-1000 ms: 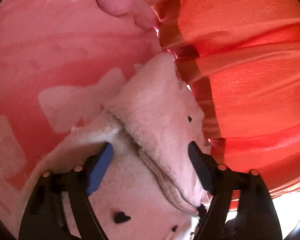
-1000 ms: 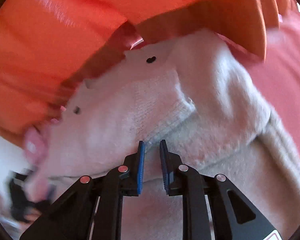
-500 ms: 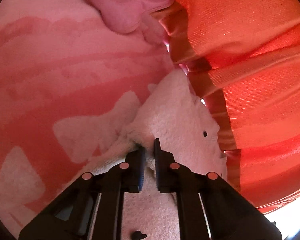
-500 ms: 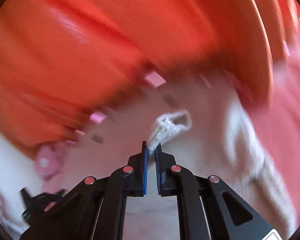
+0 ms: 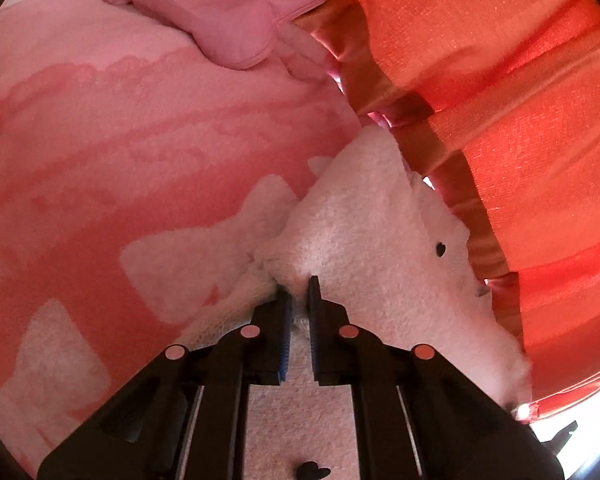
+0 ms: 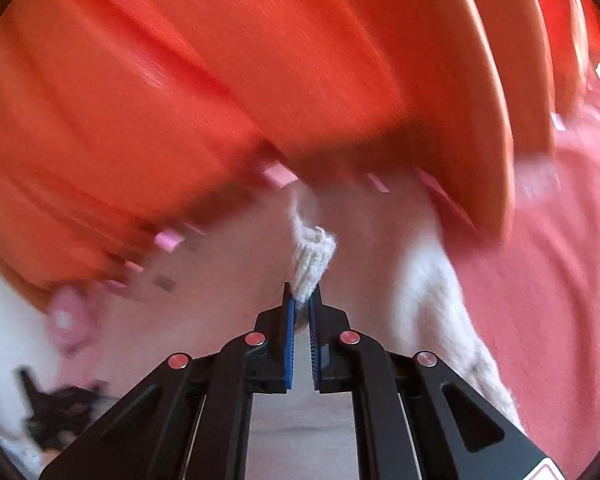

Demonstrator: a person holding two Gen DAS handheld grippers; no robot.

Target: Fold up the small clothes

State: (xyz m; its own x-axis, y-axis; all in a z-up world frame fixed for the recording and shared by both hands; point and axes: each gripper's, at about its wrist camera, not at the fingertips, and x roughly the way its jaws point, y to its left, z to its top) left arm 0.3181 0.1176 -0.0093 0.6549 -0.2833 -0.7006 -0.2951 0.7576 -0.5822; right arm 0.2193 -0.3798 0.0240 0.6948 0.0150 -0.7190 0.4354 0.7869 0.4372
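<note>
The small cream fleece garment (image 5: 372,216), marked with tiny black hearts, lies on a pink blanket (image 5: 112,152) patterned with pale bows. Its long axis runs from the lower centre of the left wrist view up toward the hem of the orange curtain (image 5: 500,92), where its far corner ends in a point.

The left gripper (image 5: 298,296) has its jaws pinched together on a bunched fold of the fleece. The right gripper (image 6: 302,298) has its jaws clamped on a ribbed knit cuff (image 6: 312,254) of the same garment (image 6: 236,256); the cuff stands up from the pads.

The left wrist view alone shows a pink padded item (image 5: 236,12) with a white round cap lying on the blanket near the curtain. The right wrist view is motion-blurred; it alone shows the ribbed cuff and a dark shape at lower left that cannot be identified.

The orange curtain (image 6: 228,80) hangs in pleats just behind the garment.
</note>
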